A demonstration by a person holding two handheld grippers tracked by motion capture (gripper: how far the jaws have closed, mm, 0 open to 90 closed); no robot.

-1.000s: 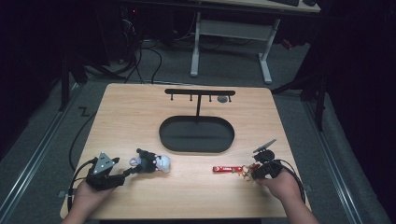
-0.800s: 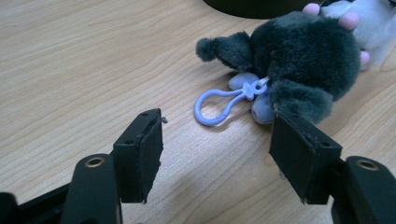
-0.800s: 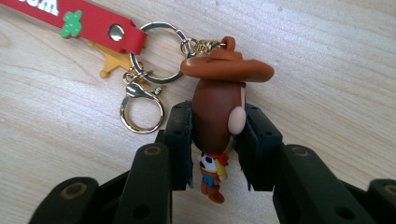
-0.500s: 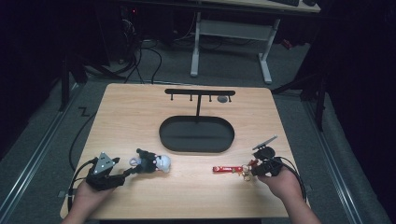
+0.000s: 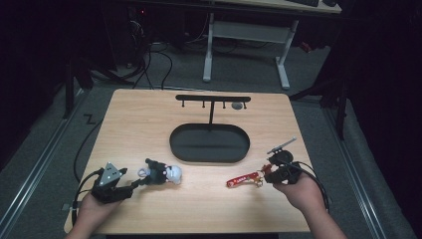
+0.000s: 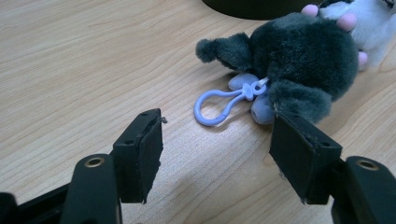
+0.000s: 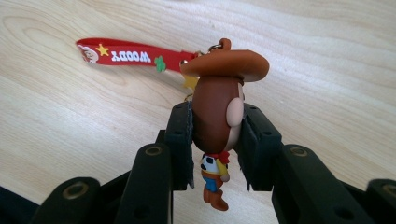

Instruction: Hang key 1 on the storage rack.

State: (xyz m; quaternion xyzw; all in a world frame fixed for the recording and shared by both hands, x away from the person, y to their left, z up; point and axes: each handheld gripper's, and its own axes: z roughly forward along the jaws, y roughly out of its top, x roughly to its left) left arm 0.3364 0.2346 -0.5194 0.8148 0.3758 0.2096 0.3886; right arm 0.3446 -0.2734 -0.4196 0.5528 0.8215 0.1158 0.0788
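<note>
Cowboy keychain figure (image 7: 217, 112), red strap (image 7: 126, 55)

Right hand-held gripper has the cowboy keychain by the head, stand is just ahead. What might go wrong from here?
1. The right hand-held gripper pinches only the rounded head of the cowboy keychain, so it may twist or slip out.
2. Its red strap trails loose and may be hard to loop over a peg of the stand.
3. The left hand-held gripper is open beside the plush toy and could nudge it.

Wooden worktop (image 5: 149, 124) with some small things on it.
A black oval tray (image 5: 209, 143) with a hook stand lies in the middle, a plush keychain (image 5: 163, 173) near the left front, a red strap (image 5: 243, 179) near the right front.
</note>
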